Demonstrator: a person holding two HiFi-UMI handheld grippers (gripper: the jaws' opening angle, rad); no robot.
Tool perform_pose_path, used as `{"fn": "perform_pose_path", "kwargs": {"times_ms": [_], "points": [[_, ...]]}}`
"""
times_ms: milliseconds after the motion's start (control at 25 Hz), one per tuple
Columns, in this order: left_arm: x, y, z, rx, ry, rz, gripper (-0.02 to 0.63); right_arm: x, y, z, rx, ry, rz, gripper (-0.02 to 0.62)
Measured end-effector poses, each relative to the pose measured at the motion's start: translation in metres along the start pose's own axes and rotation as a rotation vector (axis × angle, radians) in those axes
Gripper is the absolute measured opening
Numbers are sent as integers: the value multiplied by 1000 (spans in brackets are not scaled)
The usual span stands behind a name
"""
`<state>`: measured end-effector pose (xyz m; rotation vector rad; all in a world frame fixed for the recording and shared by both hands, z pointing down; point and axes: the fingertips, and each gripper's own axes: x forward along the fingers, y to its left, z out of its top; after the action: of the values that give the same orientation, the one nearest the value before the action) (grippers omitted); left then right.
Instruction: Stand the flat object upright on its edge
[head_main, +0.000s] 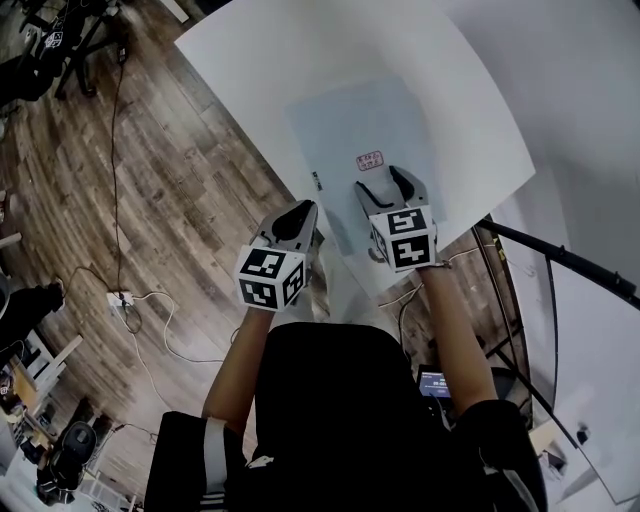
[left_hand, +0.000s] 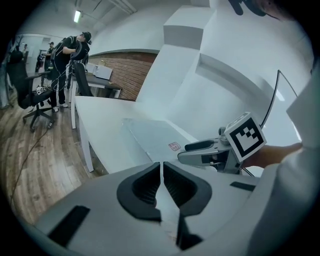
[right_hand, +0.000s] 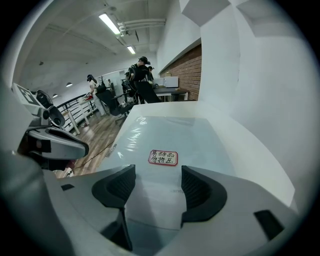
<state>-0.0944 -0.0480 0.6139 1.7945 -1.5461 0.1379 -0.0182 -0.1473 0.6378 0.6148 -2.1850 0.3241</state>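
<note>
A flat pale blue-grey board (head_main: 360, 125) lies face-down on the white table (head_main: 300, 50), with a red-bordered sticker (head_main: 369, 160) near its near end. My right gripper (head_main: 385, 187) hovers open over that near end; in the right gripper view the sticker (right_hand: 163, 158) sits just ahead of the spread jaws (right_hand: 155, 187), and nothing is between them. My left gripper (head_main: 303, 214) is shut at the board's near-left edge, with nothing visible between its jaws (left_hand: 161, 172). The left gripper view shows the board (left_hand: 155, 135) ahead and the right gripper (left_hand: 189, 152) to the right.
The table's near edge runs just under both grippers. Wooden floor (head_main: 150, 180) with cables and a power strip (head_main: 120, 298) lies to the left. A black rail (head_main: 560, 255) crosses at the right. Office chairs and people (left_hand: 70, 50) stand far off.
</note>
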Motion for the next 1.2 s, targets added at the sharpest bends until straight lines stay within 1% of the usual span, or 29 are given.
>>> {"fn": "perform_pose_path", "kwargs": {"times_ms": [280, 360, 400, 440, 480, 560, 680, 920, 1120, 1200], "points": [[-3, 17, -13, -10, 21, 13, 16, 1, 16, 1, -7, -8, 1, 288], [-3, 20, -16, -24, 23, 9, 44, 1, 20, 1, -12, -8, 3, 288], [-4, 21, -17, -40, 23, 4, 79, 1, 22, 1, -16, -8, 4, 288], [-5, 23, -19, -64, 22, -2, 109, 1, 25, 1, -19, -8, 5, 288], [-6, 25, -20, -92, 21, -10, 124, 1, 27, 1, -22, -7, 6, 288], [-8, 30, -23, -139, 22, -20, 140, 0, 30, 2, -24, -6, 6, 288], [-8, 38, -30, -188, 25, -38, 163, 2, 35, 2, -28, -7, 9, 288], [-3, 43, -39, -313, 20, -123, 249, 5, 44, 3, -38, -9, 12, 288], [-2, 49, -42, -475, -6, -204, 293, 4, 57, 3, -55, -7, 26, 288], [-2, 54, -43, -513, -8, -233, 299, 5, 64, 3, -61, -6, 36, 288]]}}
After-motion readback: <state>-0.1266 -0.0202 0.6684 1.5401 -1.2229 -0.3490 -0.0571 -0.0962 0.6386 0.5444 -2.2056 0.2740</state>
